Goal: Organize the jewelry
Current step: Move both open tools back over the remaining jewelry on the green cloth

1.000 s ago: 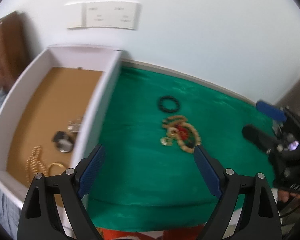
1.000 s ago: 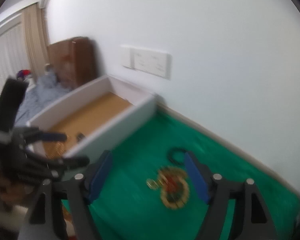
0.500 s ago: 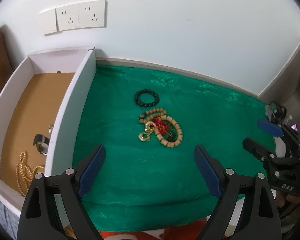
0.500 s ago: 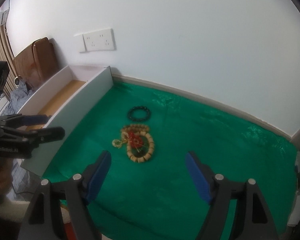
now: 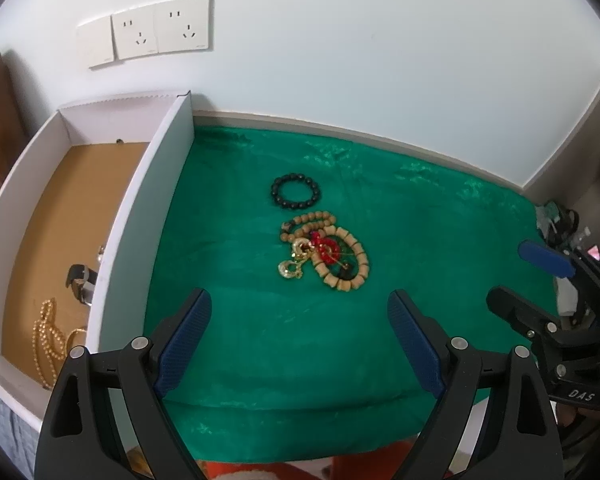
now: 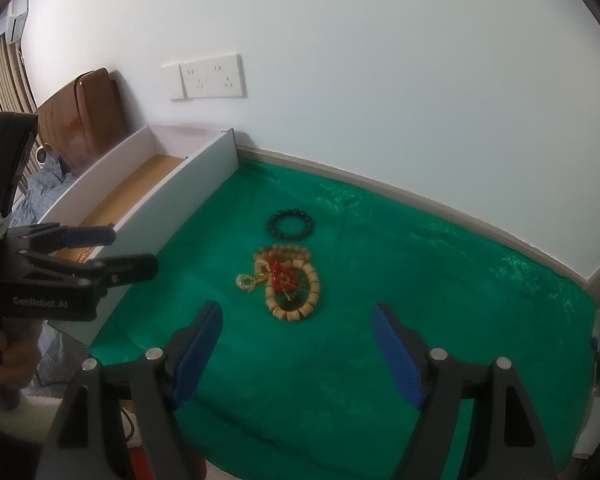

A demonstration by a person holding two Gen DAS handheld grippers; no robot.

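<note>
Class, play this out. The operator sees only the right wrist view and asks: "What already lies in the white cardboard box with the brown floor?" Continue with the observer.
Observer: A gold bead chain lies at the near end of the white cardboard box.
Operator: Anything beside it?
Observer: A thin gold bangle, partly hidden by the box's right wall.
Operator: Anything further in?
Observer: A dark strapped piece, perhaps a watch, against that same wall, just beyond the chain.

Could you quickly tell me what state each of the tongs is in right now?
Left tongs: open, holding nothing.
Right tongs: open, holding nothing.
</note>
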